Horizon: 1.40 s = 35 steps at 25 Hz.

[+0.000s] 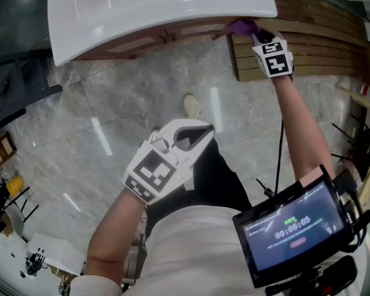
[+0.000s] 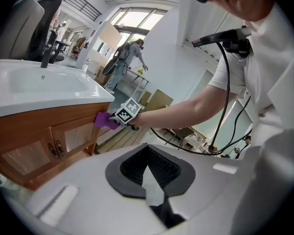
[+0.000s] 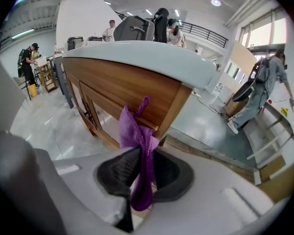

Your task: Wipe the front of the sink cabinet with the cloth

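My right gripper (image 1: pixel 257 34) is shut on a purple cloth (image 3: pixel 138 146) and presses it against the upper right corner of the wooden sink cabinet (image 3: pixel 122 89), just under the white basin (image 1: pixel 160 8). The purple cloth (image 1: pixel 242 26) shows at the cabinet's edge in the head view and, beside the marker cube, as a purple cloth (image 2: pixel 104 120) in the left gripper view. My left gripper (image 1: pixel 194 134) hangs low over the floor, away from the cabinet, shut with nothing between its jaws. The cabinet doors (image 2: pixel 34 153) have small metal handles.
A stack of wooden slats (image 1: pixel 308 36) lies on the grey marble floor (image 1: pixel 105 116) right of the cabinet. A black faucet (image 2: pixel 48 53) stands on the basin. People stand in the background. A monitor (image 1: pixel 293 230) hangs at my chest. A shoe (image 1: pixel 192 106) rests on the floor.
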Each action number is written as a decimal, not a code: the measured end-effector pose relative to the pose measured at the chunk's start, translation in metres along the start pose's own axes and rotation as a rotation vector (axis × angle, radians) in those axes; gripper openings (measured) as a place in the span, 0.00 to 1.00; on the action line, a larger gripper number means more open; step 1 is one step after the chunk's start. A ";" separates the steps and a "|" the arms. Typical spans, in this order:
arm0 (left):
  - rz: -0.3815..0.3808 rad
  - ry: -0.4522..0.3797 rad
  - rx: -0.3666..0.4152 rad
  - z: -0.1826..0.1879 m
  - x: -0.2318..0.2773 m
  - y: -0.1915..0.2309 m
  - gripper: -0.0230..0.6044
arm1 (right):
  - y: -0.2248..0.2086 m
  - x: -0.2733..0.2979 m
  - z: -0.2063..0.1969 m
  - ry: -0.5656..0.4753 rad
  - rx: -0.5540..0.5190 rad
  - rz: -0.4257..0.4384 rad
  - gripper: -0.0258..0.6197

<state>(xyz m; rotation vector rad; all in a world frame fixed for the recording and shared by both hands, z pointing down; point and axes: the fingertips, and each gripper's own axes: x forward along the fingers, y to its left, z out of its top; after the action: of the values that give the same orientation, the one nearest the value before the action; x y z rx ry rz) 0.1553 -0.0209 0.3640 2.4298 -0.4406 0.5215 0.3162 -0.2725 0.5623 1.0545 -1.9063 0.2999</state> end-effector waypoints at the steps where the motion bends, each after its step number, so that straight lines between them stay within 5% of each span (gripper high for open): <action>1: 0.001 0.000 0.000 0.000 0.000 0.001 0.04 | -0.004 0.000 -0.003 0.007 0.001 -0.009 0.13; 8: 0.018 -0.009 -0.007 -0.003 -0.011 0.003 0.04 | -0.026 -0.007 -0.015 0.045 0.010 -0.064 0.13; 15: 0.062 -0.042 -0.016 -0.010 -0.045 0.006 0.04 | 0.020 -0.023 -0.007 0.034 -0.051 -0.028 0.13; 23: 0.134 -0.089 -0.045 -0.037 -0.096 0.006 0.04 | 0.159 -0.030 0.034 -0.043 -0.127 0.151 0.13; 35: 0.291 -0.176 -0.123 -0.082 -0.201 0.004 0.04 | 0.417 -0.007 0.168 -0.180 -0.345 0.460 0.13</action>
<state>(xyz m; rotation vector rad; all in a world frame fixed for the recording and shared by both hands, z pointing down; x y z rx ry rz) -0.0421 0.0639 0.3336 2.3139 -0.8838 0.3886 -0.1036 -0.1131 0.5464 0.4193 -2.2539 0.1259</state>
